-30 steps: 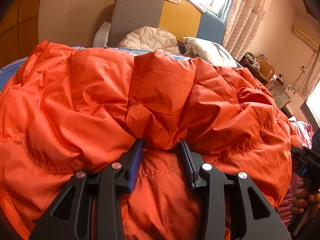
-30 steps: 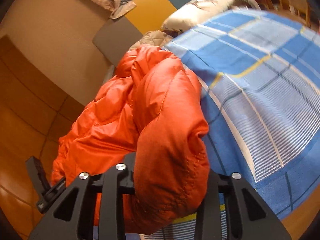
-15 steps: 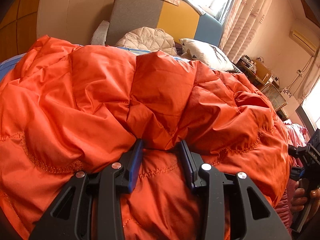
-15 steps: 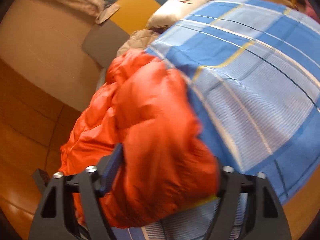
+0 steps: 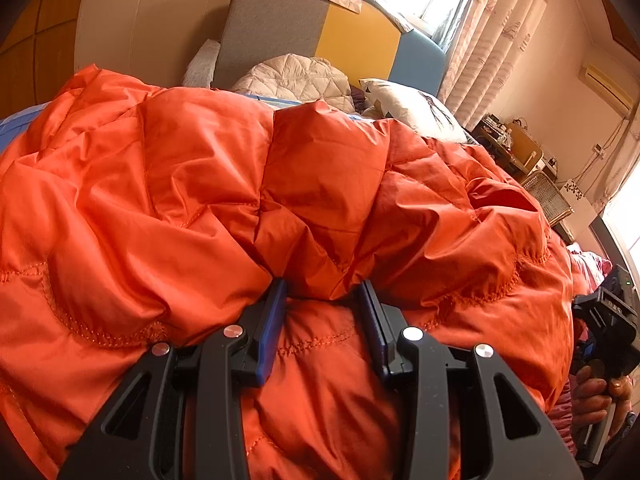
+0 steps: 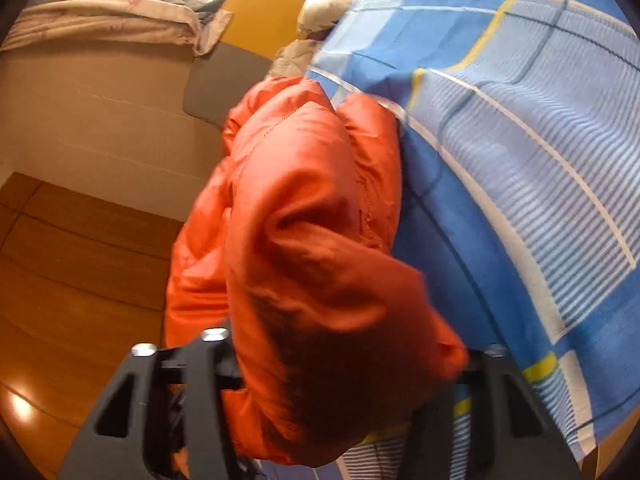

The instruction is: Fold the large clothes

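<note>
Orange jacket point(image 5: 240, 200), puffy and quilted, fills most of the left wrist view from the left edge to the lower right, heaped on a bed. The left gripper point(image 5: 322, 300) at bottom centre has its two blue-padded fingers point(image 5: 272, 328) pressed on a fold of the jacket, cloth bunched tight between them and bulging over their tips. Behind the jacket, upper centre, stands a headboard point(image 5: 320, 36) in grey, yellow and blue panels, with a cream quilted garment point(image 5: 296, 80) and a pillow point(image 5: 416, 108) before it. Curtains point(image 5: 492, 28) hang at upper right beside a bright window. At the right edge a hand point(image 5: 596, 392) holds the dark handle of the other tool, just beside the jacket's edge.

In the right wrist view, which is tilted and a little blurred, the jacket point(image 6: 304, 240) runs from the centre down to the bottom, a thick end of it lying over the right gripper point(image 6: 348, 364). Its jaws have just been closing, with the jacket between them. The cloth hides both fingers, so only the black frame shows at either side; the jaws stand partly apart with the padded end squeezed between them. A blue checked bedsheet point(image 6: 520, 160) with white and yellow lines fills the right side of the frame, touching the jacket along its right edge. A wooden floor point(image 6: 60, 280) shows at lower left, a pale wall point(image 6: 100, 120) above it.
</note>
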### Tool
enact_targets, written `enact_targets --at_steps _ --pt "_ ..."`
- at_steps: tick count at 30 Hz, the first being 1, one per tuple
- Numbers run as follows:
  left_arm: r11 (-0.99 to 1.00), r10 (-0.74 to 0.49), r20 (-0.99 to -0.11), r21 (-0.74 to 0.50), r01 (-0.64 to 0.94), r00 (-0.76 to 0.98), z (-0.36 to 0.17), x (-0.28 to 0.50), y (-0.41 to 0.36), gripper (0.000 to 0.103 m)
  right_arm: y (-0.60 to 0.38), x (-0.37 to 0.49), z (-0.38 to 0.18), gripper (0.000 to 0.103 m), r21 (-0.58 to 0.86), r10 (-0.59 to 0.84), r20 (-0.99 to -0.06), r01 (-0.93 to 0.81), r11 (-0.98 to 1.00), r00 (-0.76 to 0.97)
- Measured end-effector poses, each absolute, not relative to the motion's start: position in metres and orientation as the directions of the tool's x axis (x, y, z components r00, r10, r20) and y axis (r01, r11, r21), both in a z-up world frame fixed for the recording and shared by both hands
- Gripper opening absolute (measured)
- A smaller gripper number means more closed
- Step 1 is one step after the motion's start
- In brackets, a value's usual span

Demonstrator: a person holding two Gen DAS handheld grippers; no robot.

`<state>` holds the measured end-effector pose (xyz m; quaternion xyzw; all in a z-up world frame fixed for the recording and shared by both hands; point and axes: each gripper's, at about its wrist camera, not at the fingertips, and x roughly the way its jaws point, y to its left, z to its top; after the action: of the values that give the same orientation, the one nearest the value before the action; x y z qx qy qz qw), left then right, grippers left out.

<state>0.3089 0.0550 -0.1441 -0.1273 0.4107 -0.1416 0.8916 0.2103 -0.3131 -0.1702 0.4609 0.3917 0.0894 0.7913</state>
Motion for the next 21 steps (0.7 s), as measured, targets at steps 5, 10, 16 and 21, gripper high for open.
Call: enact_targets --at_steps 5,10,16,21 --pt "0.929 -0.351 -0.701 -0.342 0.139 0.621 -0.145 0.309 0.052 0.036 -0.286 0.202 -0.118 0.021 0.720 0.456 -0.520 0.084 0.689 0.722" --pt "0.929 -0.351 -0.707 -0.347 0.132 0.614 -0.145 0.312 0.051 0.034 -0.251 0.195 -0.075 0.019 0.650 0.463 -0.482 -0.050 0.758 0.744" --pt "0.918 -0.376 -0.724 -0.378 0.124 0.578 -0.123 0.306 0.067 0.033 -0.243 0.191 -0.061 0.019 0.603 0.422 -0.503 -0.043 0.796 0.754" --pt "0.897 -0.336 -0.628 -0.440 0.036 0.702 -0.088 0.258 0.154 0.038 -0.240 0.185 -0.057 0.019 0.577 0.398 -0.516 -0.036 0.816 0.759"
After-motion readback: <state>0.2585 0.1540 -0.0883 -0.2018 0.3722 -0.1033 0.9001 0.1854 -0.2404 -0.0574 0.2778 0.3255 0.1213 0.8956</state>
